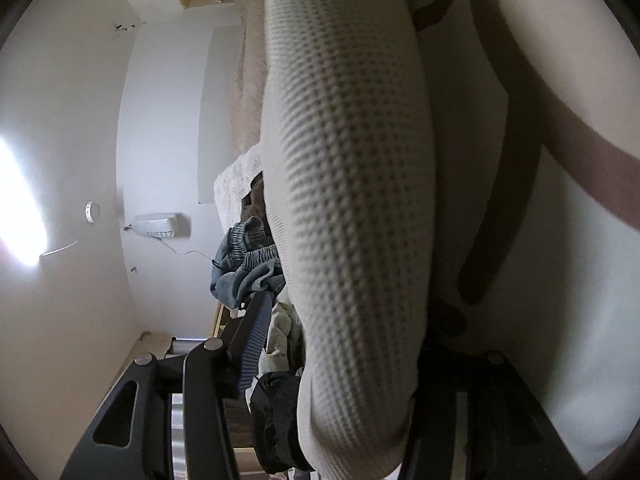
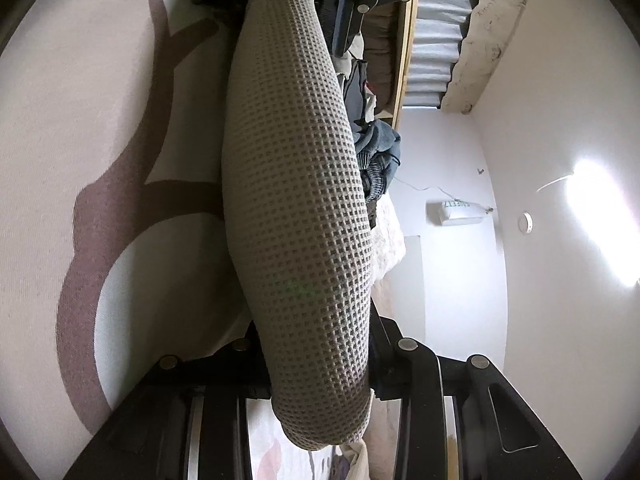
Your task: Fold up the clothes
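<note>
White-walled room, and the surface under everything is a cream bed cover (image 2: 48, 160) with brown swirl shapes. One waffle-knit garment (image 1: 352, 200), off-white, is stretched in a long roll between the two grippers: left gripper (image 1: 340, 392) and right gripper (image 2: 320, 384) each look clenched on an end. One heap of clothes (image 1: 244, 264) sits beside it. A white wall unit (image 2: 456, 210) has green lettering, too small to read.

A blown-out glare patch (image 1: 18, 208) on the wall beside each gripper; fisheye edges curve dark, close fabric (image 1: 352, 200) blurs.
</note>
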